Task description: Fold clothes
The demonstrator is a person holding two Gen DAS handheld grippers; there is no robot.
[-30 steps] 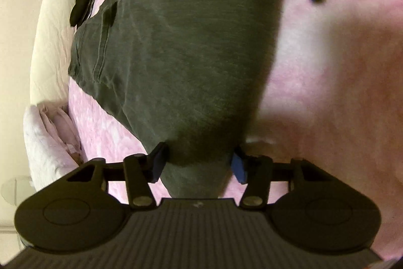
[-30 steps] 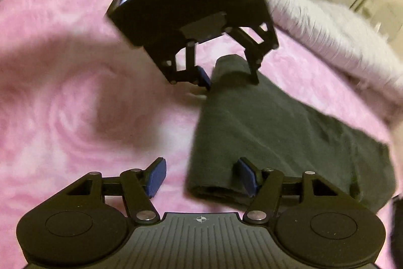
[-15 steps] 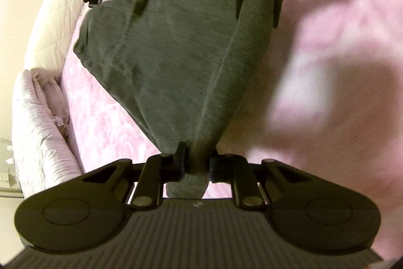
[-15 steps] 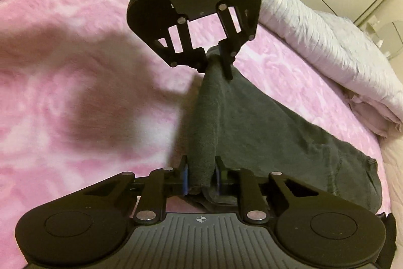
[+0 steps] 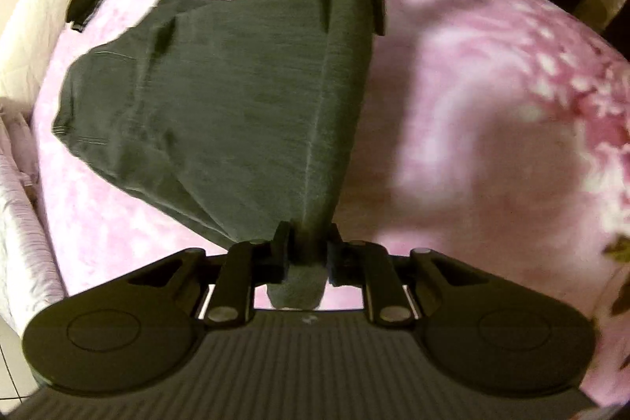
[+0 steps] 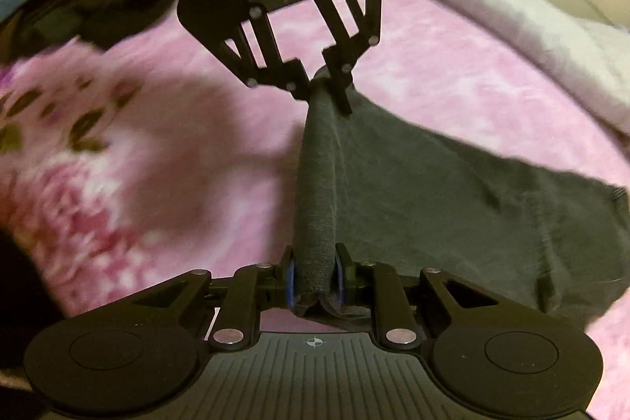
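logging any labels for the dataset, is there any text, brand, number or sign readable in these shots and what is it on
No readable words, brands or numbers in either view.
A small pale emblem on the left gripper body: blurred, not legible.
A small crosshair sign on the right gripper body: a symbol only, no letters.
The dark grey garment that both hold and the pink floral blanket: no label or print with text showing.

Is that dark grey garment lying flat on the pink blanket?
Partly: one edge of the garment is lifted, pinched between both grippers; the rest lies on the blanket.
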